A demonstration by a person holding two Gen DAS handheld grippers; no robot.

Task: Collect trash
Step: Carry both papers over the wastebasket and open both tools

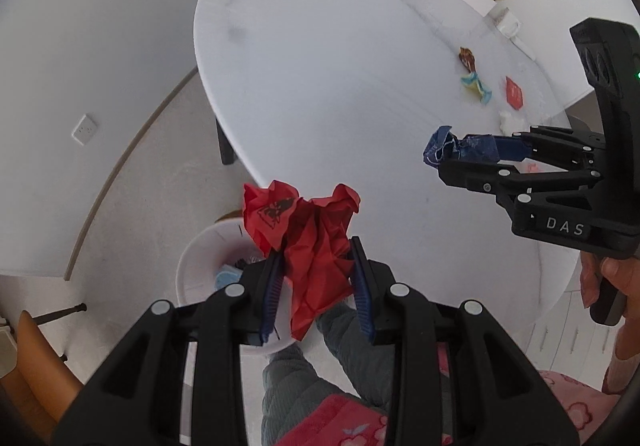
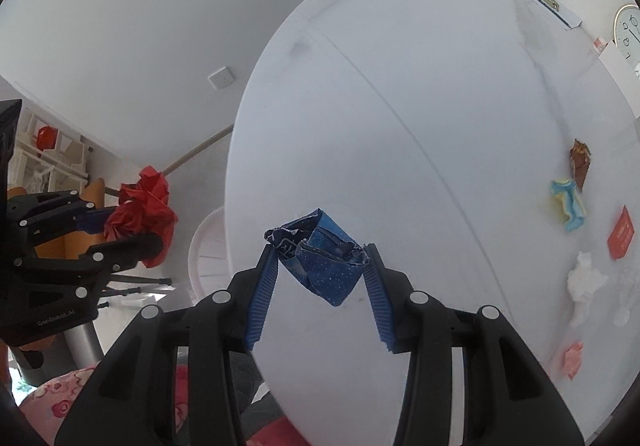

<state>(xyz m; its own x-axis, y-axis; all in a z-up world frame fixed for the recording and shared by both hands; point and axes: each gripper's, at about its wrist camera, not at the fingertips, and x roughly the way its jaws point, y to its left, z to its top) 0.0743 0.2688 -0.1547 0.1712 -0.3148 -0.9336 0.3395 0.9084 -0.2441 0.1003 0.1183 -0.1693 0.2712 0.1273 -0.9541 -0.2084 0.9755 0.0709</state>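
Two loads are in the air at once, and that is where I see the trouble. My left gripper has its jaws closed on a crumpled red paper wrapper with a black print, pinched only low in its bulk; most of the paper billows out above the jaws. My right gripper clamps a folded dark-blue speckled wrapper by its two outer corners, the body sagging between the jaws.

Risk one, in my judgement: the blue wrapper is held by thin edges, so a quick swing could let it slip out and fall back onto the white oval table below the jaws, or past its edge to the floor. Risk two: the round white plastic bin sits beneath and just behind the left jaws, half hidden by the red paper, so a release could catch the rim. Risk three: both grippers converging on one bin could collide.

The red paper looks light, stiffly creased and springy. The blue wrapper looks thin and torn along one edge. More scraps wait well ahead of the right jaws: a brown wrapper, a yellow-and-blue one, a red card, white tissue and pink paper.
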